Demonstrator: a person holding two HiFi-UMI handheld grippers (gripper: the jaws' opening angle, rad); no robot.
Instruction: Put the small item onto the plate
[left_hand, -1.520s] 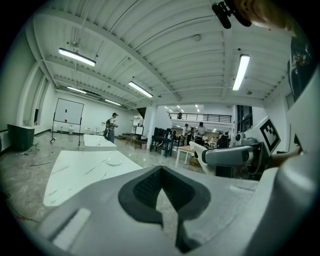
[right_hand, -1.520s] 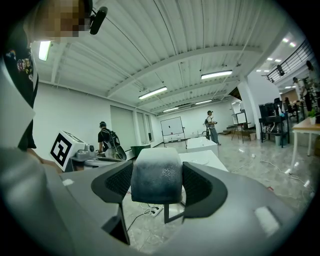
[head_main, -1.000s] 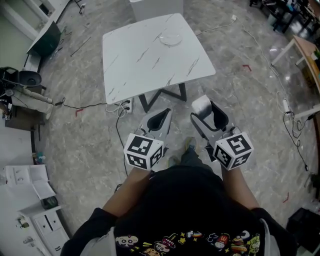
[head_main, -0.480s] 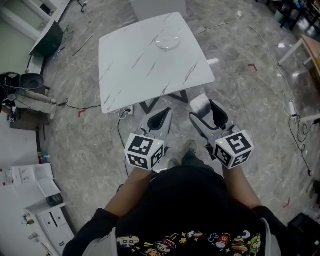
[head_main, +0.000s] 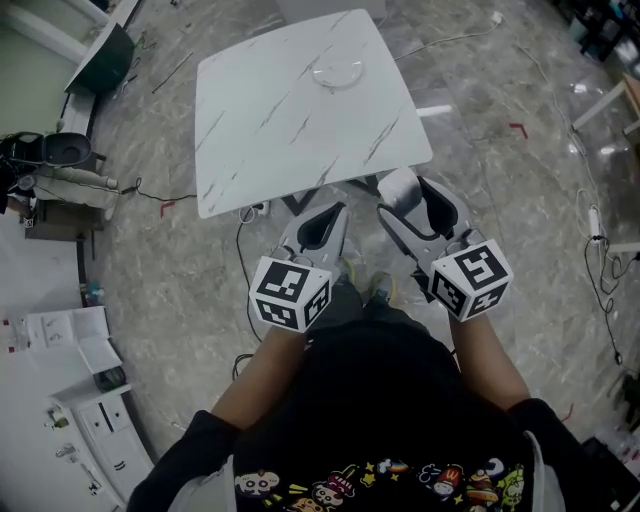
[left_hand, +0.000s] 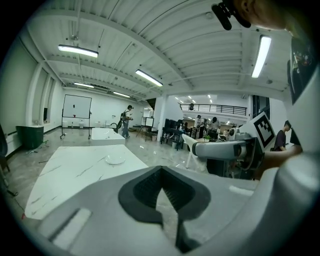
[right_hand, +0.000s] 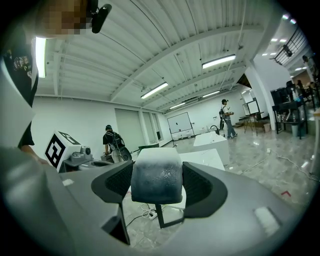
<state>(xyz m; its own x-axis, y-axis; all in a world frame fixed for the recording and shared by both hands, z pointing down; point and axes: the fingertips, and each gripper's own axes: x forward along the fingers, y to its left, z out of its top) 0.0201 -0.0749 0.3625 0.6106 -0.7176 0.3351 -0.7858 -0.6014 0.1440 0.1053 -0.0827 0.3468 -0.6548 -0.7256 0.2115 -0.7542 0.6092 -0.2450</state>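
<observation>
Your right gripper (head_main: 418, 200) clamps the small grey-white block (right_hand: 156, 175); your left gripper (head_main: 322, 222) has its fingers pressed together, empty. You look to be carrying: next, reach over the white marble desk (head_main: 260, 130) to the round pale plate (head_main: 338, 72).

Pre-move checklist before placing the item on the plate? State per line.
1. small item held in right gripper: ok, a jaw pressed on each side.
2. How firm the grip is: cannot tell.
3. plate ready: ok, on the far part of the table, nothing seen in it.
4. Right gripper over the plate: not ok, it is at the table's near edge, well short of the plate.
5. Table between near edge and plate: ok, bare marble.
6. left gripper out of the way: ok, shut and empty, beside the right one.
</observation>
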